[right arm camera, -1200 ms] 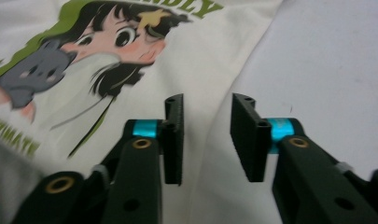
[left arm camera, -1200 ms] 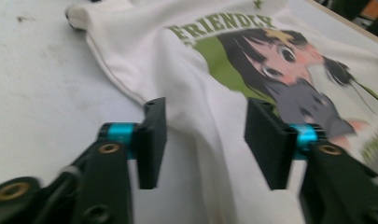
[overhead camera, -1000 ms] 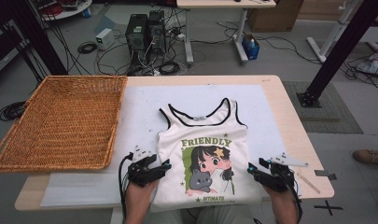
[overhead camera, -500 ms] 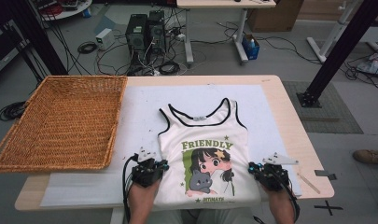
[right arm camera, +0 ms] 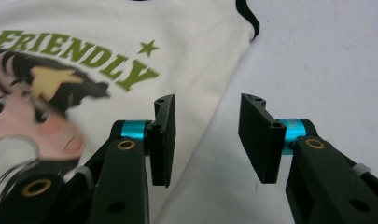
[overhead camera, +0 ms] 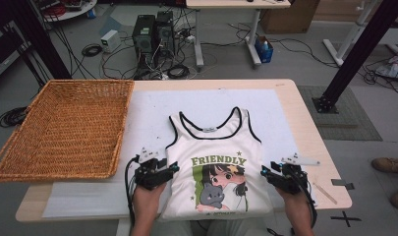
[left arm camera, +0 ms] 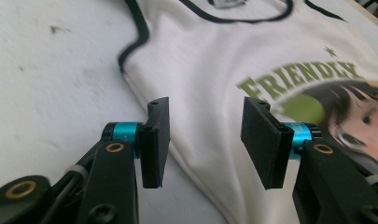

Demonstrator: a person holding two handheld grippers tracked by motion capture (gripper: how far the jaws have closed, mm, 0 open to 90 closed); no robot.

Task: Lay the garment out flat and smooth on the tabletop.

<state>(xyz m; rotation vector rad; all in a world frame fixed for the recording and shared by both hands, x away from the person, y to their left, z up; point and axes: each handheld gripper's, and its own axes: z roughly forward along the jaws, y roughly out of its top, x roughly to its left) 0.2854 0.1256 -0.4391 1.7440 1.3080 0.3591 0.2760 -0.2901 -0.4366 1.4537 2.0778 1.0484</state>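
A white tank top (overhead camera: pixel 213 147) with black trim, a green "FRIENDLY" print and a cartoon girl with a cat lies flat on the table's near half. My left gripper (overhead camera: pixel 171 170) sits at its left side edge. In the left gripper view the jaws of this gripper (left arm camera: pixel 206 105) stand apart over the top's (left arm camera: pixel 210 51) edge, pads off the cloth. My right gripper (overhead camera: pixel 264 172) is at the right side edge. Its jaws (right arm camera: pixel 208 100) gape over the top's (right arm camera: pixel 191 28) border. Both pairs of jaws have just been opening.
A large wicker basket (overhead camera: pixel 64 128) fills the table's left part. A white mat (overhead camera: pixel 147 118) covers the tabletop under the top. A thin stick (overhead camera: pixel 326 192) lies near the right front corner. Computers and cables sit on the floor beyond the table.
Both grippers pinched in at the top's side edges half a second ago and now stand with jaws apart. The hands and the top lie much where they were.
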